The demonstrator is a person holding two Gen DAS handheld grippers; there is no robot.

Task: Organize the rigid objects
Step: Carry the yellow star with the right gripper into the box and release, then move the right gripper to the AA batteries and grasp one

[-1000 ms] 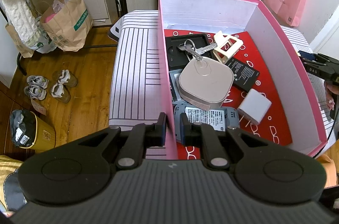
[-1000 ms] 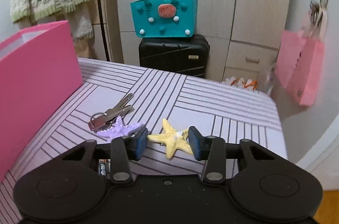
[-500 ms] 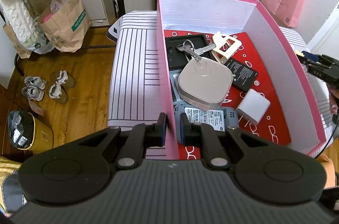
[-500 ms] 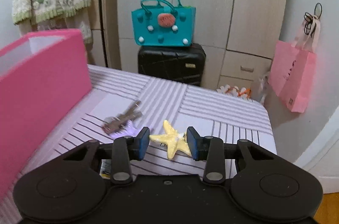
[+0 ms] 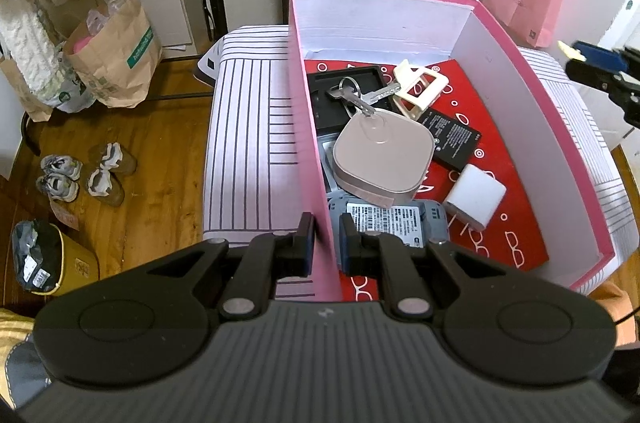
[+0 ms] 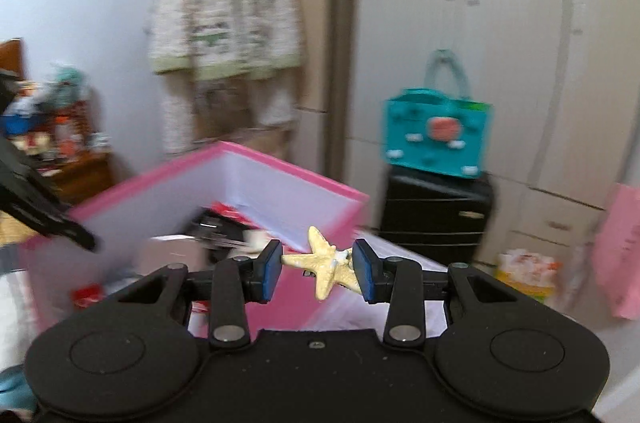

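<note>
My left gripper (image 5: 325,239) is shut on the left wall of the pink box (image 5: 308,127), near its front corner. Inside the box lie keys (image 5: 360,95), a beige square case (image 5: 384,159), a cream frame (image 5: 418,89), a black battery (image 5: 448,137), a white charger (image 5: 474,197) and a grey device (image 5: 392,215). My right gripper (image 6: 318,269) is shut on a yellow starfish (image 6: 326,263) and holds it in the air beside the pink box (image 6: 256,179). The right gripper also shows at the right edge of the left wrist view (image 5: 600,67).
The box stands on a striped cloth-covered table (image 5: 248,143). A teal bag (image 6: 438,139) sits on a black suitcase (image 6: 436,219) behind. A pink paper bag (image 5: 528,7) hangs at the right. Shoes (image 5: 80,175) and a brown paper bag (image 5: 116,59) are on the wooden floor at the left.
My right gripper has closed on the yellow starfish, lifted it off the table and swung left toward the box. My left gripper still holds the box wall.
</note>
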